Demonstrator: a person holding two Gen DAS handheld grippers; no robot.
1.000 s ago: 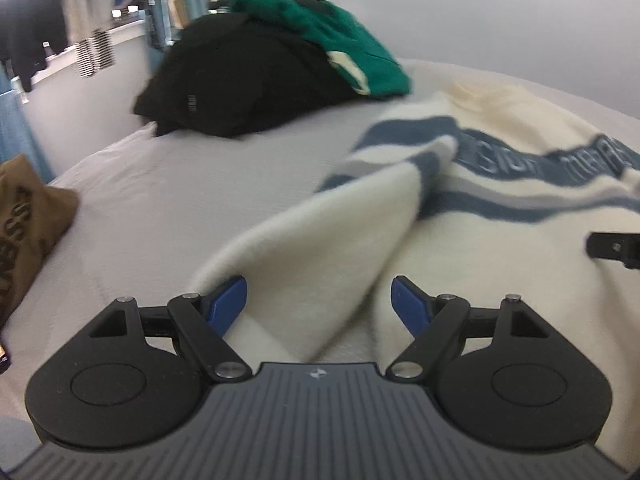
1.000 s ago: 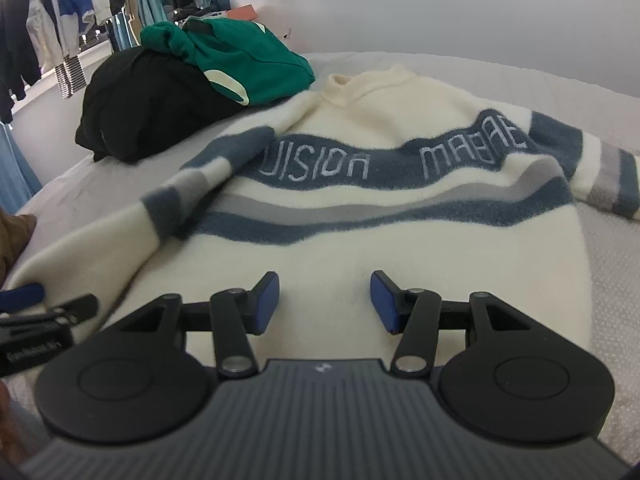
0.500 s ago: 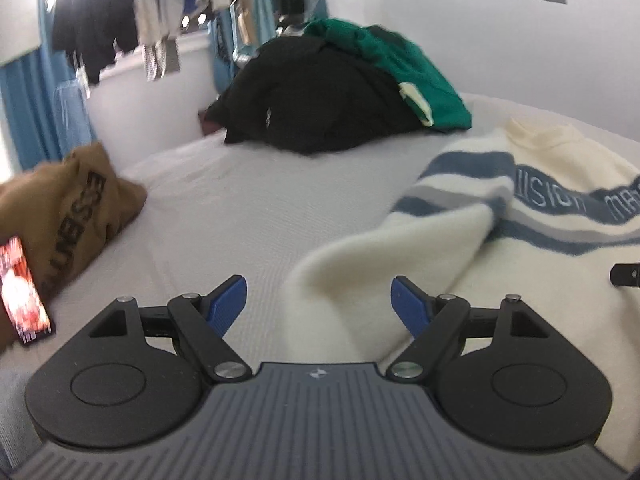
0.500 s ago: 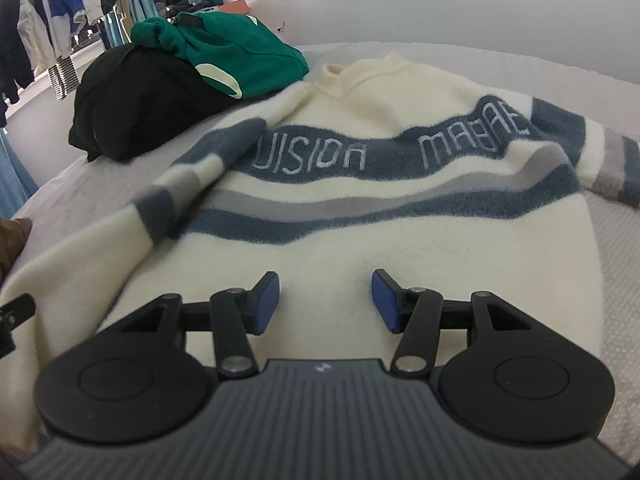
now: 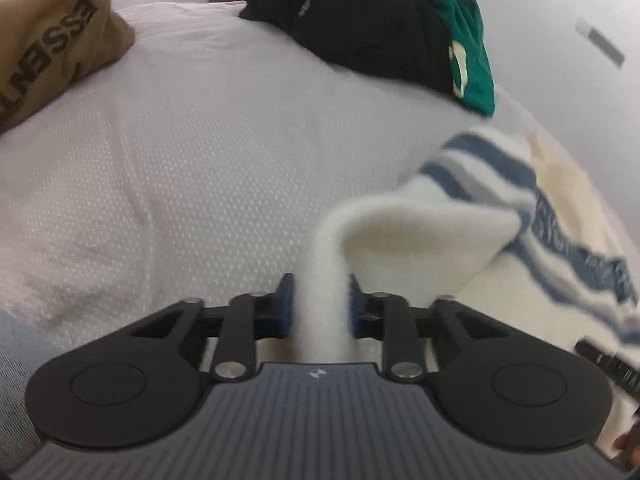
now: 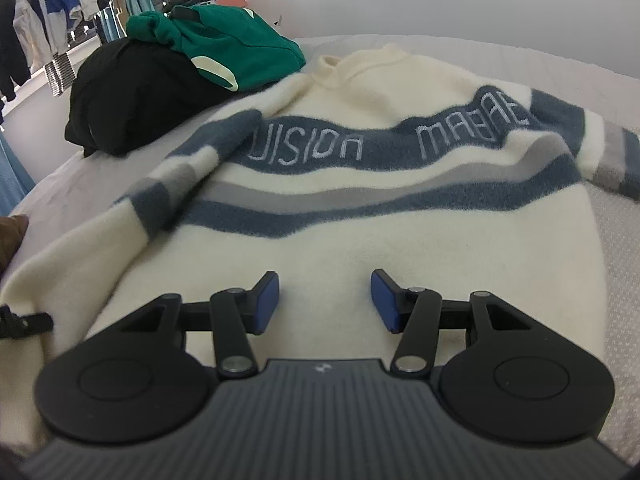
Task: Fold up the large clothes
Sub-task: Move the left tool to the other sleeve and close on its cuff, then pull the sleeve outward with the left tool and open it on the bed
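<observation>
You're barely started: the cream sweater point(image 6: 400, 216) lies spread flat on the bed point(image 5: 168, 168), your left claw point(image 5: 318, 304) has just closed, seemingly on its sleeve cuff, and your right claw point(image 6: 325, 296) hovers open over the hem.

The right tool point(image 6: 325, 300) hangs over the lower part of a cream sweater point(image 6: 360, 240), its blue pads point(image 6: 267, 295) apart with nothing between them. The sweater lies flat on the bed point(image 6: 616, 232), front up, with blue and grey bands across chest and sleeves. Its one sleeve point(image 6: 132, 216) runs toward the lower left. Beyond it a green garment point(image 6: 240, 46) sits atop a black garment point(image 6: 132, 92). Hanging clothes point(image 6: 52, 12) line the far left.
</observation>
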